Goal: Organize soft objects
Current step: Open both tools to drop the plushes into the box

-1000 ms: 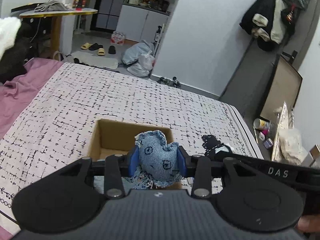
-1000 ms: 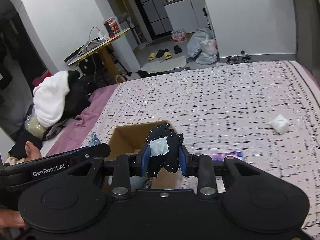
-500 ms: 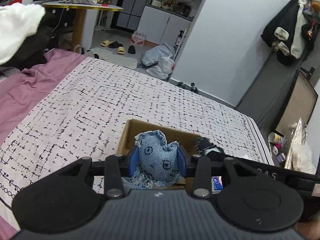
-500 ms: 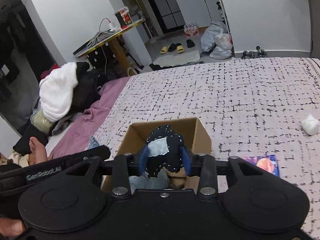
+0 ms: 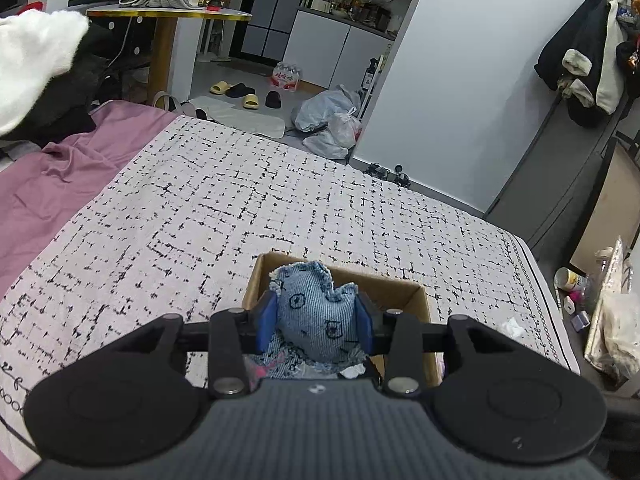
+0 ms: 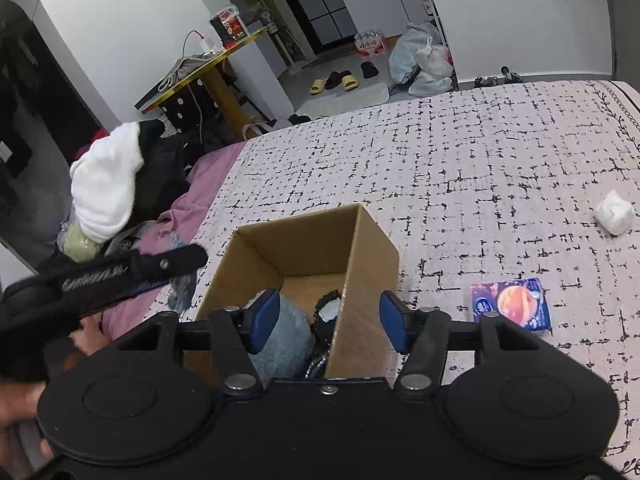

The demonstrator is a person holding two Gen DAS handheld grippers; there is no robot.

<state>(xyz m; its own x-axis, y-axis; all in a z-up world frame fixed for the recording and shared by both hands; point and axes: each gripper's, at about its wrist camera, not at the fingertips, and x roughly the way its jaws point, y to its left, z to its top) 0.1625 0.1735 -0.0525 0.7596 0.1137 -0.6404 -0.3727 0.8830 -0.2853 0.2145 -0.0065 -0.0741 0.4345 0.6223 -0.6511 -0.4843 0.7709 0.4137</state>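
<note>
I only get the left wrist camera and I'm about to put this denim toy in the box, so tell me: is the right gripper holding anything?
Observer: No. The right gripper is open; its jaws have just been opening, and nothing is pinched between them.
Operator: What's in the box so far?
Observer: A black toy lies inside the cardboard box, against its right wall, beside a grey-blue soft piece.
Operator: Anything loose on the bed on that side?
Observer: A blue packet lies flat to the right of the box, apart from it.
</note>
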